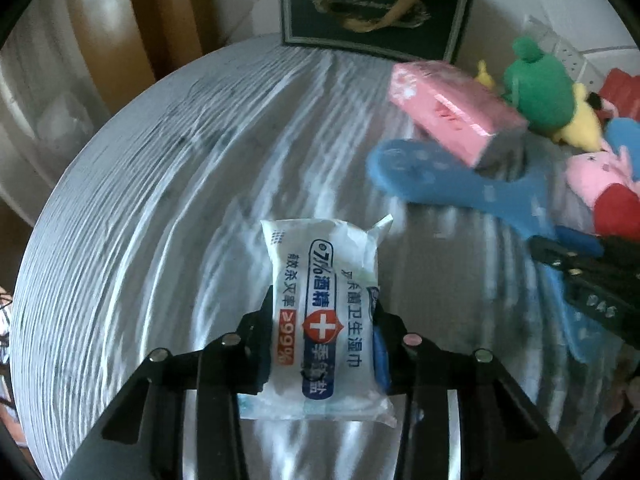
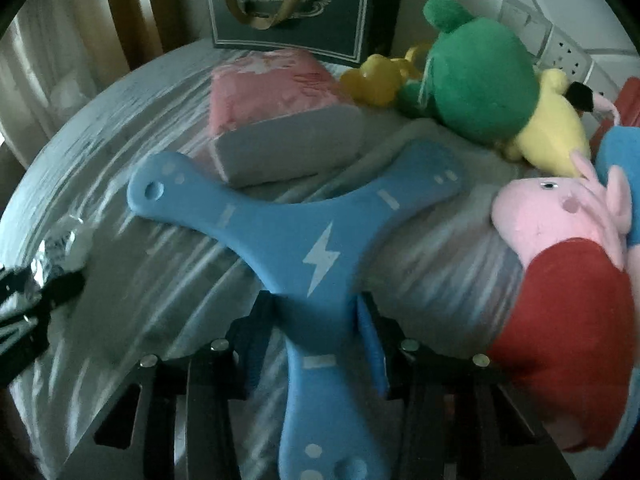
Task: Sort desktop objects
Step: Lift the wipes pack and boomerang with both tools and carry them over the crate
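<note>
White wipes pack [image 1: 324, 316] reads "≥99%"; blue boomerang [image 2: 316, 256] bears lightning bolt.

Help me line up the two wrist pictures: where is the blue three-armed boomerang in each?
Left wrist view: the blue boomerang lies at the right, partly under the pink pack.
Right wrist view: the boomerang fills the centre, one arm between the right gripper fingers.
Shared landmark: the dark gift bag at the table's far edge.

black claw [image 1: 323, 340] frames, silver bolts, blue finger pads [image 1: 381, 354].
</note>
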Demonstrator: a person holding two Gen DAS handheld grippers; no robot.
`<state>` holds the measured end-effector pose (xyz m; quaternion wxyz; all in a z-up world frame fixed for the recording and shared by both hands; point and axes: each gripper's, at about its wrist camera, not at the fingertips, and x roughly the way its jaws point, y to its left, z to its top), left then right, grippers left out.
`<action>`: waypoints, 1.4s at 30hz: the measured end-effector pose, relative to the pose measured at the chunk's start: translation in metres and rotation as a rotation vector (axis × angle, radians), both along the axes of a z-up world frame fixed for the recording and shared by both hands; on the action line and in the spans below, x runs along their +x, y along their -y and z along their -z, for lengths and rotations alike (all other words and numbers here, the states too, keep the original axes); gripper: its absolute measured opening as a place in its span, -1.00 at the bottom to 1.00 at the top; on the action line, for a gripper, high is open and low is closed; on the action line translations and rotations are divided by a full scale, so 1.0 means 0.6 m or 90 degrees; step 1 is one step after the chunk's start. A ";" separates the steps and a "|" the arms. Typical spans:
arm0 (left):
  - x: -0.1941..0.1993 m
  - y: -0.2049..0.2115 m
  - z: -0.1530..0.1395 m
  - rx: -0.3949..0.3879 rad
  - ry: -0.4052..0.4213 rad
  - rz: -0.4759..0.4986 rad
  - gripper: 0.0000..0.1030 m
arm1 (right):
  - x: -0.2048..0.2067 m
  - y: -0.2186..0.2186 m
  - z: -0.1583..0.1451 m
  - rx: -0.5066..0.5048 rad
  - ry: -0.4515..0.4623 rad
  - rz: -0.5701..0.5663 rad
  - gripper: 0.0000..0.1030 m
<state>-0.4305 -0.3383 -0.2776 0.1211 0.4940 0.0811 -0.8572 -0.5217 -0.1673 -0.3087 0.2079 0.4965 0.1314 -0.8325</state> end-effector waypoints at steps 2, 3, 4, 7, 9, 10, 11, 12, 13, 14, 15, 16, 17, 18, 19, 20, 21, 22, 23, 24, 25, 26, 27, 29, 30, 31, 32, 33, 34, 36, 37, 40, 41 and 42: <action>0.005 -0.012 -0.018 -0.011 -0.014 0.013 -0.26 | 0.023 -0.004 -0.010 -0.013 -0.002 0.003 -0.23; 0.011 -0.018 -0.030 -0.012 -0.022 0.018 -0.26 | 0.035 -0.007 -0.018 -0.016 -0.006 0.004 -0.23; 0.014 -0.021 -0.039 -0.009 -0.029 0.020 -0.26 | 0.046 -0.009 -0.028 -0.018 -0.013 0.004 -0.23; 0.035 -0.035 -0.072 -0.007 -0.052 0.029 -0.26 | 0.086 -0.022 -0.071 -0.032 -0.036 0.010 -0.24; 0.056 -0.047 -0.097 -0.007 -0.068 0.038 -0.26 | 0.118 -0.036 -0.103 -0.038 -0.056 0.010 -0.24; 0.064 -0.052 -0.107 -0.008 -0.075 0.042 -0.26 | 0.125 -0.039 -0.113 -0.039 -0.063 0.010 -0.24; 0.077 -0.057 -0.122 -0.010 -0.085 0.045 -0.26 | 0.136 -0.043 -0.128 -0.043 -0.072 0.011 -0.24; 0.087 -0.062 -0.134 -0.011 -0.094 0.048 -0.26 | 0.148 -0.048 -0.143 -0.047 -0.083 0.012 -0.24; 0.099 -0.068 -0.149 -0.015 -0.105 0.052 -0.26 | 0.156 -0.048 -0.155 -0.049 -0.092 0.014 -0.24; 0.112 -0.075 -0.167 -0.018 -0.117 0.055 -0.26 | 0.176 -0.055 -0.175 -0.053 -0.108 0.016 -0.24; 0.119 -0.080 -0.181 -0.021 -0.127 0.058 -0.26 | 0.190 -0.060 -0.191 -0.055 -0.122 0.017 -0.24; 0.132 -0.087 -0.198 -0.024 -0.139 0.061 -0.26 | 0.205 -0.065 -0.205 -0.056 -0.135 0.017 -0.24; 0.145 -0.094 -0.216 -0.028 -0.151 0.064 -0.26 | 0.221 -0.072 -0.223 -0.057 -0.152 0.018 -0.24; 0.159 -0.103 -0.235 -0.032 -0.164 0.067 -0.26 | 0.238 -0.079 -0.242 -0.060 -0.170 0.019 -0.24; 0.165 -0.109 -0.247 -0.035 -0.171 0.069 -0.26 | 0.253 -0.086 -0.260 -0.062 -0.184 0.022 -0.24; 0.179 -0.120 -0.266 -0.039 -0.183 0.071 -0.26 | 0.267 -0.095 -0.278 -0.065 -0.201 0.025 -0.24; 0.191 -0.129 -0.282 -0.043 -0.193 0.073 -0.26 | 0.281 -0.106 -0.297 -0.071 -0.216 0.029 -0.24; 0.202 -0.139 -0.295 -0.047 -0.202 0.074 -0.26 | 0.292 -0.116 -0.311 -0.076 -0.228 0.032 -0.24; 0.213 -0.150 -0.309 -0.051 -0.211 0.075 -0.26 | 0.309 -0.131 -0.333 -0.082 -0.248 0.035 -0.24; 0.226 -0.162 -0.325 -0.054 -0.223 0.074 -0.26 | 0.322 -0.142 -0.347 -0.084 -0.262 0.036 -0.24; 0.238 -0.173 -0.337 -0.055 -0.233 0.073 -0.26 | 0.334 -0.154 -0.362 -0.086 -0.275 0.038 -0.24; 0.249 -0.183 -0.348 -0.055 -0.244 0.071 -0.26 | 0.353 -0.174 -0.383 -0.093 -0.293 0.041 -0.24; 0.263 -0.200 -0.362 -0.056 -0.257 0.070 -0.26 | 0.366 -0.187 -0.394 -0.097 -0.304 0.042 -0.24; 0.285 -0.228 -0.380 -0.062 -0.273 0.069 -0.26 | 0.394 -0.220 -0.418 -0.106 -0.328 0.045 -0.24; 0.295 -0.244 -0.386 -0.064 -0.278 0.067 -0.26 | 0.401 -0.232 -0.425 -0.108 -0.335 0.046 -0.24; 0.306 -0.260 -0.393 -0.065 -0.283 0.067 -0.26 | 0.411 -0.246 -0.433 -0.112 -0.341 0.046 -0.24; 0.317 -0.276 -0.399 -0.066 -0.287 0.067 -0.26 | 0.423 -0.263 -0.444 -0.117 -0.351 0.046 -0.24; 0.326 -0.289 -0.405 -0.066 -0.292 0.067 -0.26 | 0.436 -0.278 -0.455 -0.114 -0.363 0.045 -0.24; 0.338 -0.304 -0.412 -0.064 -0.299 0.068 -0.26 | 0.444 -0.285 -0.461 -0.111 -0.372 0.045 -0.24; 0.358 -0.323 -0.426 -0.063 -0.310 0.072 -0.26 | 0.469 -0.305 -0.482 -0.108 -0.396 0.047 -0.24; 0.370 -0.332 -0.435 -0.062 -0.320 0.076 -0.26 | 0.484 -0.315 -0.496 -0.108 -0.409 0.049 -0.24; 0.397 -0.360 -0.466 -0.063 -0.351 0.103 -0.26 | 0.525 -0.335 -0.532 -0.104 -0.446 0.067 -0.24; 0.402 -0.367 -0.475 -0.060 -0.362 0.115 -0.26 | 0.537 -0.343 -0.542 -0.103 -0.457 0.077 -0.24; 0.408 -0.375 -0.487 -0.055 -0.375 0.130 -0.26 | 0.549 -0.351 -0.552 -0.101 -0.469 0.088 -0.24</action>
